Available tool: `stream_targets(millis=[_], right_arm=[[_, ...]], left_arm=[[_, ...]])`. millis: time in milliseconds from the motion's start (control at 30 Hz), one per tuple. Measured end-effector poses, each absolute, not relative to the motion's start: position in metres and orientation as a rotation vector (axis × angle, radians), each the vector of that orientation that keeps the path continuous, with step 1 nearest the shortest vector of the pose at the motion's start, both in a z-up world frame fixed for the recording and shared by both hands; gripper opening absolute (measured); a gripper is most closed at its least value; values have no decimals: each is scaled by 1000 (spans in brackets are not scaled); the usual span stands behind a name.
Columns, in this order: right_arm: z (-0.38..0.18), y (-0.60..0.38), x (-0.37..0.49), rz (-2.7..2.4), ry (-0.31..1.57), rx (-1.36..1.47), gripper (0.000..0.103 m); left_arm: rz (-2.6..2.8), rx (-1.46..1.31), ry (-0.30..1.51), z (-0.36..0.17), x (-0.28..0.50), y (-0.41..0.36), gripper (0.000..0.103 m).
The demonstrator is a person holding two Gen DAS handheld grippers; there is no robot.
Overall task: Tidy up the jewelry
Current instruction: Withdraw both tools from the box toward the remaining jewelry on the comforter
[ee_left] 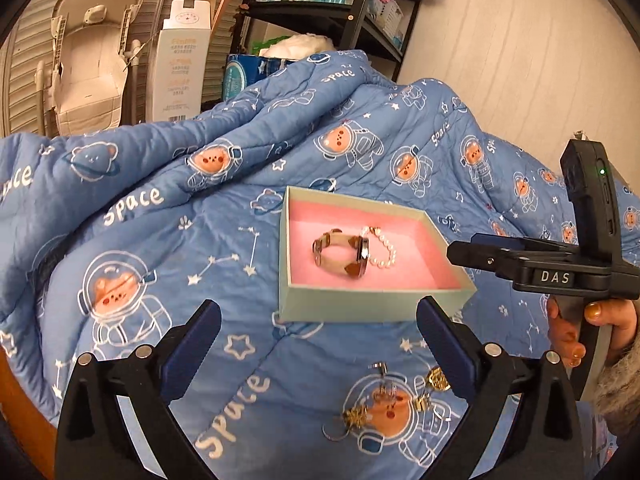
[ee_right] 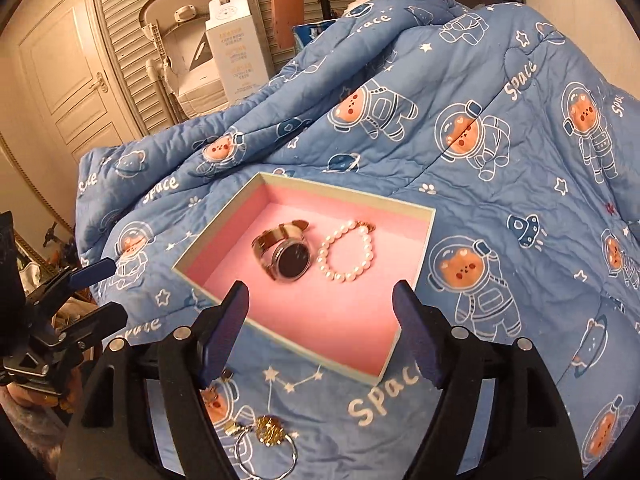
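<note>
Jewelry lay partly sorted: a watch and pearl bracelet sat side by side in the pink-lined box on the blue quilt, gold pieces remained outside beneath the left gripper, and both it and the right gripper stood spread, holding nothing.

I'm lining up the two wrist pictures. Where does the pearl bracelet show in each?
Left wrist: pearl bracelet right of centre, partly behind the watch.
Right wrist: pearl bracelet near centre, right of the watch.
Shared landmark: the pink-lined box.
</note>
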State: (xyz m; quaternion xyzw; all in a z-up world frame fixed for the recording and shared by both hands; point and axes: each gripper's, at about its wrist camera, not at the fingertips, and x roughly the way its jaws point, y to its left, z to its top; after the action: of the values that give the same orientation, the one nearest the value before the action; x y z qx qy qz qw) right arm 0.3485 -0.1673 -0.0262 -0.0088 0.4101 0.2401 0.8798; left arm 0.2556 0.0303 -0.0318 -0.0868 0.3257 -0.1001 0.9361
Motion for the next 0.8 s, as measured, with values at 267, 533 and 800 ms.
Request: stream_targets(millis=[267,533,800], right_arm=[[-50,-170,291,518,865,-51,74],[-79,-167,246,531,894,-128,74],[-98,-169,240,514,941,-101,74]], left_arm=[[-236,-60,697,-49,214,4,96],[-248,-114,725,-69,191,0,96],[-240,-135,744,-83,191,0,72]])
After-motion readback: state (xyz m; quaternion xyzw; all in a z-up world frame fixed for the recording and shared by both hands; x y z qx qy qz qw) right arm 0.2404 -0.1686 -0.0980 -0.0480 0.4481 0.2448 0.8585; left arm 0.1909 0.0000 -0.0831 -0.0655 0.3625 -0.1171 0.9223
